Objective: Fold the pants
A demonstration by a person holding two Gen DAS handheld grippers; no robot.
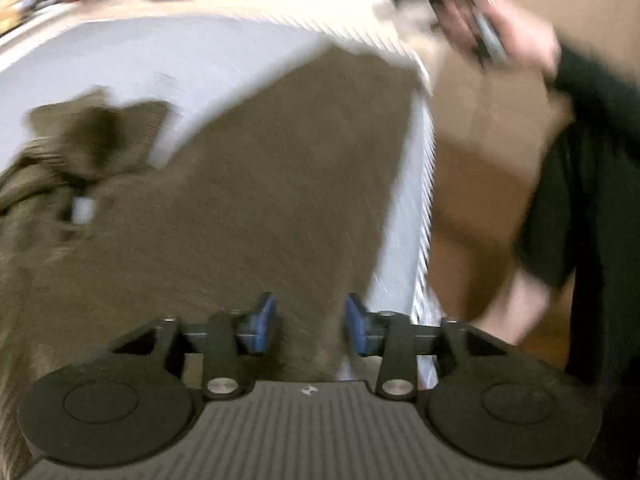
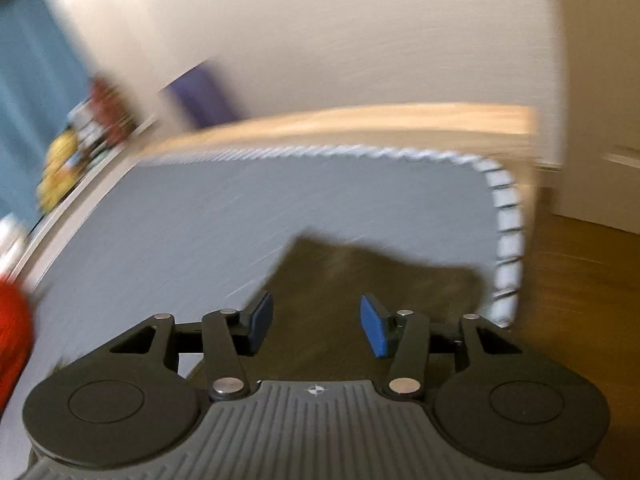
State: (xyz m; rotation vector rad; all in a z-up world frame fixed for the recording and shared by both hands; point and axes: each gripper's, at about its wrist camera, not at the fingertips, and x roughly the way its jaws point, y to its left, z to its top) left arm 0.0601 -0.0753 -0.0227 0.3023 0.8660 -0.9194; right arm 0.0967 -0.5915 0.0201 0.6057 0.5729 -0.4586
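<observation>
One pair of olive-brown pants lies on one pale grey mattress, filling the middle and left of the left wrist frame. Two grippers: the left gripper at the bottom of its own frame and the right gripper at the bottom of its own, each with two blue pads. One hand and one dark sleeve show at the upper right of the left wrist frame

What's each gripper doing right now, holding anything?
Left gripper: open, nothing gripped, above the pants.
Right gripper: open, empty, also over the pants.
</observation>
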